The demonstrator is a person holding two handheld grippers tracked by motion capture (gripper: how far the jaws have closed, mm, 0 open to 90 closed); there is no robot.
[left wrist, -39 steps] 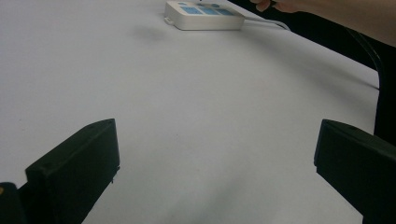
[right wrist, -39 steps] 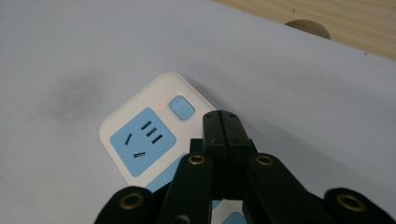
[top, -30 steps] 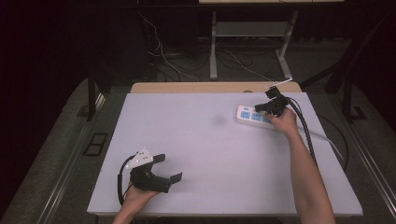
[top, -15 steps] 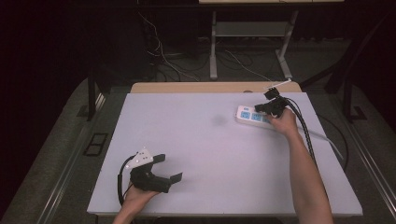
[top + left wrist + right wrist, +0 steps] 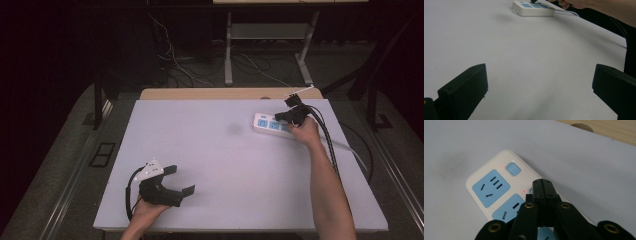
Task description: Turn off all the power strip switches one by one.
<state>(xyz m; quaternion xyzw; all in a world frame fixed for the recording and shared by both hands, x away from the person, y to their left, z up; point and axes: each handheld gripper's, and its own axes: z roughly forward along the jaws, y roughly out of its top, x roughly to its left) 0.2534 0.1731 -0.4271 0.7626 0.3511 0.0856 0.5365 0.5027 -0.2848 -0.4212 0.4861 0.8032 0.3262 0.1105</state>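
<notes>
Right gripper [image 5: 543, 185] fingers pressed together on power strip [image 5: 267, 124]; left gripper [image 5: 176, 181] fingers wide

A pale grey counter [image 5: 225, 165] stands on dark flooring, a strip of tan wood showing along its far edge. A white power strip [image 5: 267, 125] with blue sockets lies flat near the far right corner, two small red lights glowing on it, and its pale cord [image 5: 345, 146] runs off toward the right edge.
</notes>
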